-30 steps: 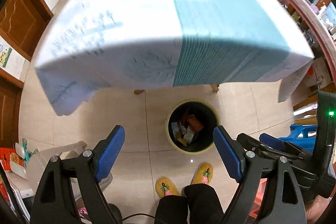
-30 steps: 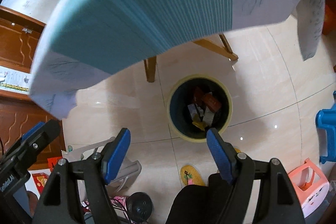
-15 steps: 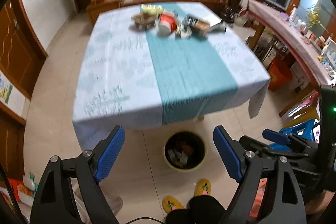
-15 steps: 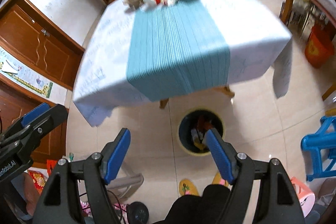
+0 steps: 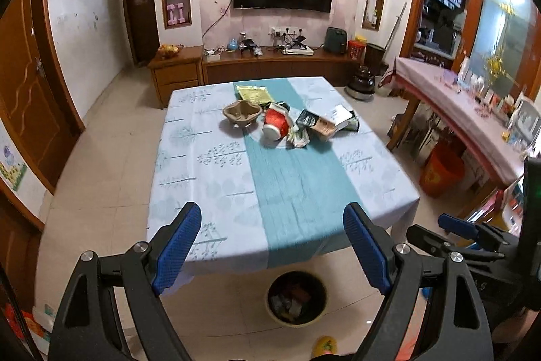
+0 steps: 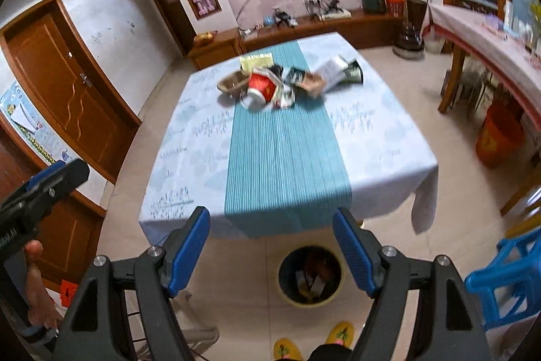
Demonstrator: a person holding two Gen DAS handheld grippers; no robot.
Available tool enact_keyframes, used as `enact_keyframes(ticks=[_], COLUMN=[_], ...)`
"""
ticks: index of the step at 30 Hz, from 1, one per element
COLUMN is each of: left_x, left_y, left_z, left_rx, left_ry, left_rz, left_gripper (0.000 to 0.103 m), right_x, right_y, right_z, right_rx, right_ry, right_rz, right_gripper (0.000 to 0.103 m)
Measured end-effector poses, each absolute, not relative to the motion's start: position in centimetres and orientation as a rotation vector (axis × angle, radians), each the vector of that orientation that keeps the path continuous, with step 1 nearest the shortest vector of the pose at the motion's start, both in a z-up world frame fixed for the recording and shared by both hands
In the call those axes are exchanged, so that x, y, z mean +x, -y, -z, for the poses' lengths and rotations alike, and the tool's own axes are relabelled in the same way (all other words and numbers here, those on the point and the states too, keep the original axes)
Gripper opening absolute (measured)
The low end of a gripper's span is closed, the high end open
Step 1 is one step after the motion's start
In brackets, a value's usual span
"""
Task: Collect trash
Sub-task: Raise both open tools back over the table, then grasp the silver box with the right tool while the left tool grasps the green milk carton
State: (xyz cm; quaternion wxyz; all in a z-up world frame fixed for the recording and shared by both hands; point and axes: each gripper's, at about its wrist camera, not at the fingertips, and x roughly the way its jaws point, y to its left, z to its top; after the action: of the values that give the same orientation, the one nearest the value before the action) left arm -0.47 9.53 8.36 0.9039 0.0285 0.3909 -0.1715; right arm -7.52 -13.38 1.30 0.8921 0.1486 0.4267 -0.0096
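A pile of trash lies at the far end of the table point(image 5: 209, 185) point(image 6: 389, 151): a red paper cup point(image 5: 277, 124) point(image 6: 262, 87), a brown pulp tray point(image 5: 241, 113) point(image 6: 233, 82), crumpled wrappers point(image 5: 318, 124) point(image 6: 306, 80) and a gold packet point(image 5: 253, 93). A round bin point(image 5: 297, 298) point(image 6: 310, 275) holding trash stands on the floor below the table's near edge. My left gripper point(image 5: 270, 242) is open and empty above that edge. My right gripper point(image 6: 272, 242) is open and empty too, held above the bin, far from the pile.
A blue plastic stool point(image 6: 507, 286) stands at the right, an orange bucket point(image 5: 441, 173) point(image 6: 500, 137) under the long side table point(image 5: 473, 124). A wooden door point(image 6: 71, 90) is on the left, a TV cabinet point(image 5: 277, 63) behind. Yellow slippers point(image 6: 314, 342) of the person show below.
Both grippers rose and tilted up from looking down at the bin under the table edge; the whole tabletop and the room now show. Both stayed open.
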Motion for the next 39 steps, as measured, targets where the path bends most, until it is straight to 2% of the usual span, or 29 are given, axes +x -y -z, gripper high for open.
enact_keyframes(ticks=[7, 9, 13, 16, 19, 28, 32, 39], left_x=[3.6, 5.3, 10.0, 15.0, 19.6, 31.3, 34.3, 36.9], left_y=[-7.3, -5.9, -2.8, 0.2, 2.9, 11.5, 13.1, 14.5], left_z=[-7.9, -7.1, -5.3, -3.6, -1.7, 7.3, 11.6, 15.9], left_rx=[0.042, 0.057, 0.039, -0.016, -0.111, -0.323, -0.398, -0.466], left_ry=[-0.841, -0.855, -0.900, -0.945, -1.033, -1.292, -1.397, -1.466], left_rz=[0.361, 0.353, 0.321, 0.268, 0.223, 0.098, 0.022, -0.070], left_gripper=[0.085, 0.085, 0.085, 0.085, 0.085, 0.085, 0.085, 0.085], right_x=[-3.6, -1.8, 3.2, 7.3, 13.1, 25.8, 30.9, 36.2], right_y=[15.9, 17.2, 20.7, 23.7, 27.3, 35.7, 37.7, 38.5], right_z=[-3.0, -2.9, -1.9, -0.9, 0.6, 3.7, 6.0, 9.2], right_rx=[0.269, 0.265, 0.258, 0.240, 0.203, 0.107, 0.124, 0.160], right_ry=[-0.837, -0.826, -0.838, -0.862, -0.925, -1.057, -1.093, -1.147], right_rz=[0.015, 0.009, -0.032, -0.071, -0.152, -0.312, -0.353, -0.395], right_gripper=[0.075, 0.072, 0.058, 0.051, 0.035, 0.034, 0.034, 0.034])
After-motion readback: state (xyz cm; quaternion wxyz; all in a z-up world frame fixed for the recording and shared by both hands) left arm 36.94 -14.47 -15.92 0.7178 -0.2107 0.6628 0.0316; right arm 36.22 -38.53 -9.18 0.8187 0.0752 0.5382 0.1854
